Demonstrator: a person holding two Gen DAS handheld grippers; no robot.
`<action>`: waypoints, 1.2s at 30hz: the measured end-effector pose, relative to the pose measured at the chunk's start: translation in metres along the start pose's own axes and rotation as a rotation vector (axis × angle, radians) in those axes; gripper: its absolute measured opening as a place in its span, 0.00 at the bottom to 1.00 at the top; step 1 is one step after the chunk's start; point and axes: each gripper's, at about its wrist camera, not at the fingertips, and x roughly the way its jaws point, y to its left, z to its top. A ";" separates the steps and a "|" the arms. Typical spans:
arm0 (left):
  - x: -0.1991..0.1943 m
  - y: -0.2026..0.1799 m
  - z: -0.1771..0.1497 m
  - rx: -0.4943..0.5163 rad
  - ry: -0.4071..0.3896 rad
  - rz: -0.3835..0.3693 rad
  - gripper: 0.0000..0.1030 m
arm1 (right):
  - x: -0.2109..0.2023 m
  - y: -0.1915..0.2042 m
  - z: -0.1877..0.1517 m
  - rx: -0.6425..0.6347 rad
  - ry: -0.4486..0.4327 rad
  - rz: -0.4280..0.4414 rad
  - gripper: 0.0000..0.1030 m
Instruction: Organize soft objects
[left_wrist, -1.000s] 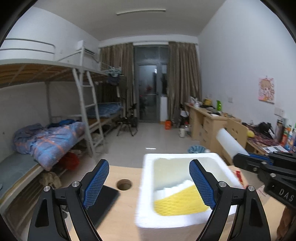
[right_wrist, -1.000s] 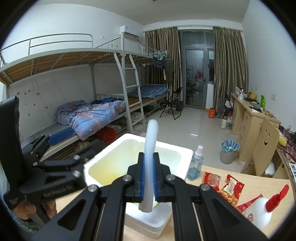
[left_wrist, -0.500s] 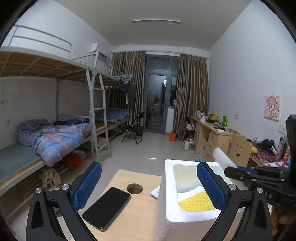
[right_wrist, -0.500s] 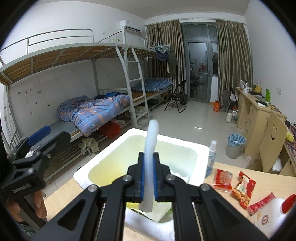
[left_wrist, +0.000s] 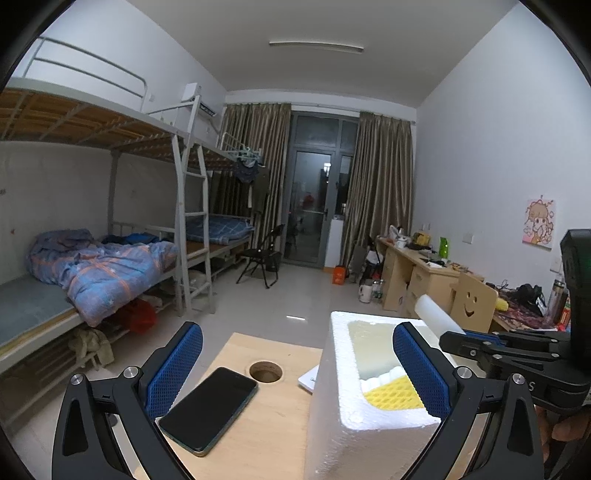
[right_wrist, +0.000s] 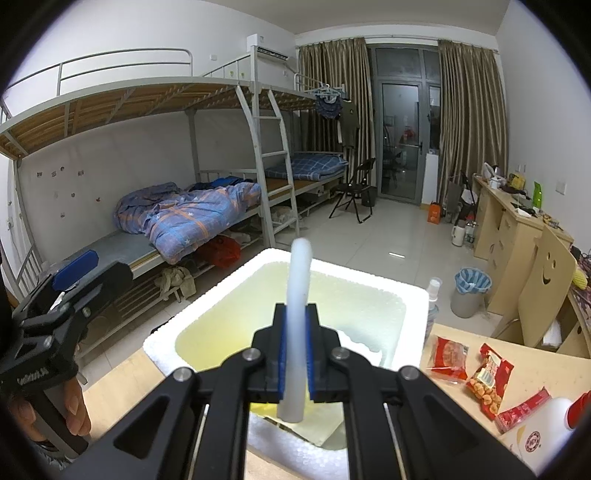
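A: Worktop (left_wrist: 258, 439) status?
B: Box (right_wrist: 373, 284) stands on it; a yellow pad (left_wrist: 393, 395) lies inside.
A: Tools?
B: Right tool (right_wrist: 294, 354) pinches the white foam strip (right_wrist: 297, 295), held above the box. Left tool (left_wrist: 291, 354) is spread, holding nothing.
A: Progress?
B: Judged partial: one item stowed, strip not yet placed.

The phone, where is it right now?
In the left wrist view the phone lies flat on the wooden table, left of the white foam box and just short of the round hole, between the open left gripper's fingers.
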 end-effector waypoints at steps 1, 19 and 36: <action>-0.001 -0.001 -0.001 0.004 -0.001 -0.002 1.00 | 0.000 0.000 0.000 -0.002 0.000 0.003 0.10; -0.006 -0.010 -0.007 -0.001 -0.005 -0.027 1.00 | -0.001 0.000 -0.001 0.010 -0.015 -0.020 0.56; -0.028 -0.018 -0.004 0.027 0.014 -0.026 1.00 | -0.061 -0.003 -0.012 0.107 -0.085 -0.071 1.00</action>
